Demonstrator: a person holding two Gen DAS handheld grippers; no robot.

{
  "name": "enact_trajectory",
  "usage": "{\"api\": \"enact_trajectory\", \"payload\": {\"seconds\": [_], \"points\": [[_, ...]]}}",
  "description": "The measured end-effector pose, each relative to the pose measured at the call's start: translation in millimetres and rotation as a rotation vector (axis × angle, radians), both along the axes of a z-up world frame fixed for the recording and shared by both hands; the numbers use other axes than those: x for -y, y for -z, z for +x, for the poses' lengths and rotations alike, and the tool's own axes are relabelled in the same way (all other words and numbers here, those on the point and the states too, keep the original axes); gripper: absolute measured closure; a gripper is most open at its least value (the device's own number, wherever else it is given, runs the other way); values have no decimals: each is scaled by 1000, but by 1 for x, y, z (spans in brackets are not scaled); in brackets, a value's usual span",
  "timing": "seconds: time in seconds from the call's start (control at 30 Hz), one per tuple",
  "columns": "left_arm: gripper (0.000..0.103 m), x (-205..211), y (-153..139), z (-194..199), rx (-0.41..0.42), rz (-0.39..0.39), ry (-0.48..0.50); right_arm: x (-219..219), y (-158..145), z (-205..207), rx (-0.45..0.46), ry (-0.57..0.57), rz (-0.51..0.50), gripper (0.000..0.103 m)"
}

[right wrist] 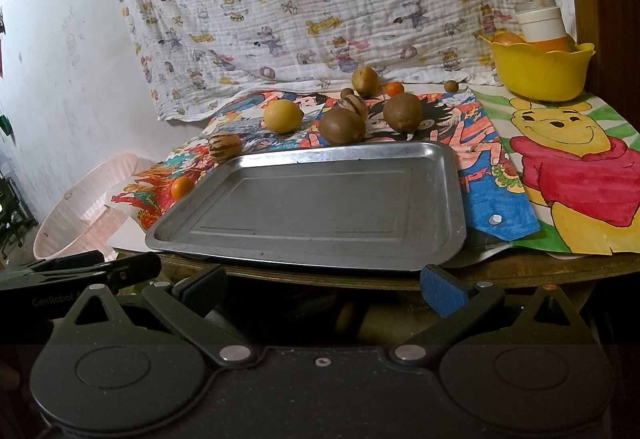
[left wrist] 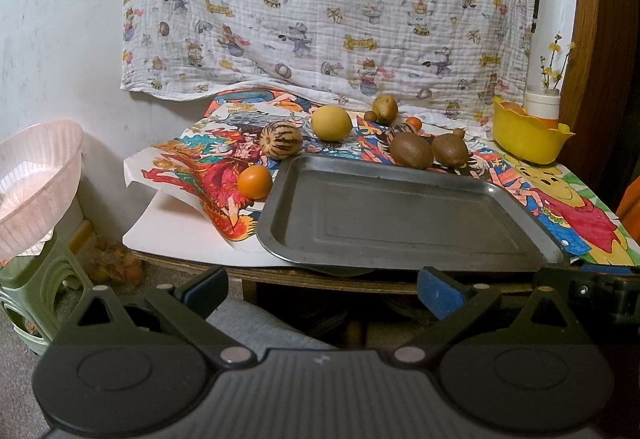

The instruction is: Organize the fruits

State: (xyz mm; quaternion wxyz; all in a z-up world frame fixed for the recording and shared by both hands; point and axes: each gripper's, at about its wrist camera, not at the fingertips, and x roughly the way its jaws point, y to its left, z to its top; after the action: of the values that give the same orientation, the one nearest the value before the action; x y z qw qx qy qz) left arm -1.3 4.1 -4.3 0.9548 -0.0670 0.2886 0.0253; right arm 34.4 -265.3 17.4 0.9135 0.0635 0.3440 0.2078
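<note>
At the far left, a pink basket (left wrist: pixel 38 175) stands beside the table on a green stool (left wrist: pixel 36 291). On the table, the colourful drawings (right wrist: pixel 568 175) cover the surface, and a metal tray (right wrist: pixel 320 207) lies on them at the near edge, with nothing in it. The fruits lie around the tray's left and far sides: a small orange (left wrist: pixel 255 181) just beside its left rim, then a striped fruit (left wrist: pixel 281 139), a yellow lemon (left wrist: pixel 331 123), and two brown kiwis (left wrist: pixel 412 150) close to the far rim. Further back a pear (left wrist: pixel 385 108) stands near the patterned cloth (left wrist: pixel 320 7). At the right, a yellow bowl (right wrist: pixel 538 69) holds a white cup. The left gripper (left wrist: pixel 322 289) and the right gripper (right wrist: pixel 324 287) both wait before the table edge, each with its jaws spread wide and holding nothing.
</note>
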Motion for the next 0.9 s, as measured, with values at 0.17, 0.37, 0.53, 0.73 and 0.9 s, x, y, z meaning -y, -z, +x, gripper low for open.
{"api": "enact_trajectory", "payload": {"seconds": [0.17, 0.37, 0.53, 0.73, 0.9], "points": [[0, 0, 0, 0, -1, 1, 0, 0, 0, 0, -1, 1, 0, 0], [0, 0, 1, -1, -2, 1, 0, 0, 1, 0, -2, 1, 1, 0], [0, 0, 1, -1, -3, 1, 0, 1, 1, 1, -3, 1, 1, 0], [0, 0, 1, -1, -3, 2, 1, 1, 1, 2, -4, 1, 1, 0], [0, 0, 1, -1, -3, 2, 1, 2, 1, 2, -6, 1, 1, 0]]}}
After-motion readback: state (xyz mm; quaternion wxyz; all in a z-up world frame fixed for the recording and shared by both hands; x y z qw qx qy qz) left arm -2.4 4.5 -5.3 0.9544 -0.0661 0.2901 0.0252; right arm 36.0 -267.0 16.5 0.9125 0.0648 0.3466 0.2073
